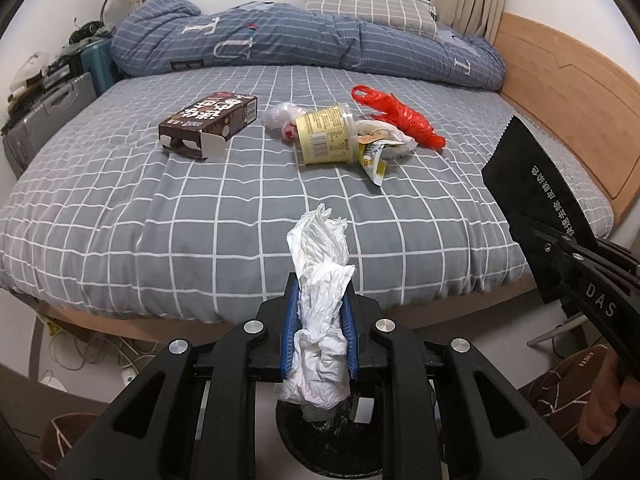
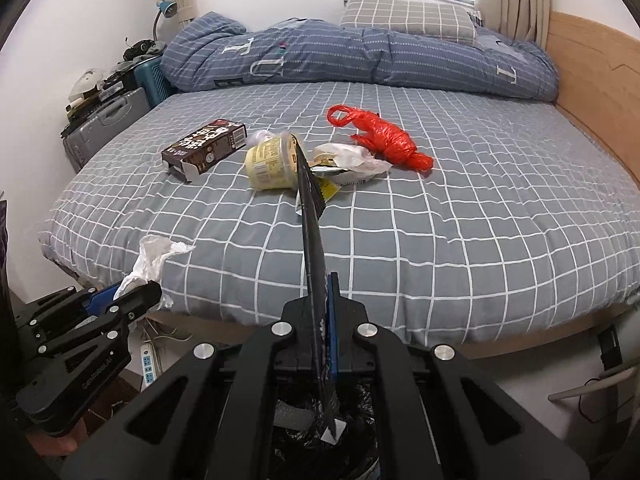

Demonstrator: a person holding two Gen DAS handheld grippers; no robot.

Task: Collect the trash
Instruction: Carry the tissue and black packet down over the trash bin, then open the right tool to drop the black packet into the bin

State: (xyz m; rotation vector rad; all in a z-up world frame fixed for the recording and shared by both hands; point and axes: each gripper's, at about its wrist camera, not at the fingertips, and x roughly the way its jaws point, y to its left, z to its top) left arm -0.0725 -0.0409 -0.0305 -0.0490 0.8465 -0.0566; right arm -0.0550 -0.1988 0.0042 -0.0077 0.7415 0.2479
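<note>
Left wrist view: your left gripper (image 1: 320, 320) clamps the crumpled tissue (image 1: 320, 300) above the black bin (image 1: 320, 440); remaining trash at 12 o'clock on the bed (image 1: 120, 220).
Right wrist view: your right gripper (image 2: 320, 320) pinches a flat black packet (image 2: 312, 240) edge-on; brown carton (image 2: 204, 148) at 11 o'clock.

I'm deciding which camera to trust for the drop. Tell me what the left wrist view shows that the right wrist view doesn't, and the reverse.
Only the left wrist view: the black packet's printed flat face, and a small knotted clear bag behind the yellow cup.

Only the right wrist view: a white power strip on the floor, and the packet seen edge-on.

Both: the left gripper shut on crumpled tissue, the right gripper shut on the packet, the brown carton, the red bag, the bin below.
</note>
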